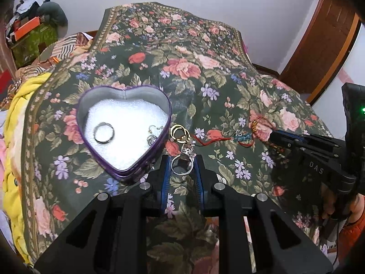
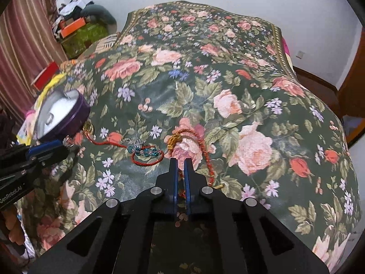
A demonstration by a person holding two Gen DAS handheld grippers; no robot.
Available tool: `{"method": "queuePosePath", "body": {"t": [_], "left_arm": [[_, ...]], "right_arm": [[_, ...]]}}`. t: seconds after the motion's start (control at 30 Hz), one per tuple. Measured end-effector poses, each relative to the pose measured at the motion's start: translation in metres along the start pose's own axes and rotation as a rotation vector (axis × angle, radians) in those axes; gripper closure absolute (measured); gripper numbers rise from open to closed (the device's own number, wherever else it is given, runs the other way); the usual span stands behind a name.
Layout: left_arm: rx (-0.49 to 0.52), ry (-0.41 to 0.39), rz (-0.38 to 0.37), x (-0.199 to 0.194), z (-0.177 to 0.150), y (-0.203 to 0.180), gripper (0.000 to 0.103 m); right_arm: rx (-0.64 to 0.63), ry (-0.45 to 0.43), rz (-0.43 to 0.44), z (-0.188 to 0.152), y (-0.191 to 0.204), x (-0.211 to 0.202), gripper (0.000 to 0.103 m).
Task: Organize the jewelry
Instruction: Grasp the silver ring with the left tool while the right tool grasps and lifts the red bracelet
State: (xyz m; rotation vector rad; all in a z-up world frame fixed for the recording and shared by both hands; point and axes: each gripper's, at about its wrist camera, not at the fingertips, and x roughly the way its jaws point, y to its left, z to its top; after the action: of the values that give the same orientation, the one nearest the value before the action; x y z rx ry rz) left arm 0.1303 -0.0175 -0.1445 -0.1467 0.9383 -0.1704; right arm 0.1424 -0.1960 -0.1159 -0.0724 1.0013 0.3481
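left gripper clamps silver ring with ornate top, lower centre. heart-shaped purple tin, white foam lining, plain silver band inside. right gripper nearly closed on red twisted cord. "das" moulded on black body. floral bedspread.

Your left wrist camera looks down along its fingers, close above the heart-shaped tin. Your right wrist camera sits to its right, facing the same way. Both views share the floral bedspread and the red cord bracelet.
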Motion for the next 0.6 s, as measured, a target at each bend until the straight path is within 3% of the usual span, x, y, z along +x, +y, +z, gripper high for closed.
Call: {"method": "queuePosePath", "body": {"t": [0.3,0.47,0.6], "left_arm": [[0.016,-0.076,0.009,-0.032,0.005,-0.001,0.083],[0.025,-0.104,0.015,-0.044,0.005,0.000,0.083],[0.023,-0.108,0.012,-0.045,0.005,0.001,0.083]], "right_arm": [[-0.021,0.016,0.039,0.005,0.004,-0.006,0.097],[-0.070,0.040,-0.018,0.004,0.005,-0.002,0.062],[-0.139,0.073,-0.059,0.006,0.007,0.010,0.060]]}}
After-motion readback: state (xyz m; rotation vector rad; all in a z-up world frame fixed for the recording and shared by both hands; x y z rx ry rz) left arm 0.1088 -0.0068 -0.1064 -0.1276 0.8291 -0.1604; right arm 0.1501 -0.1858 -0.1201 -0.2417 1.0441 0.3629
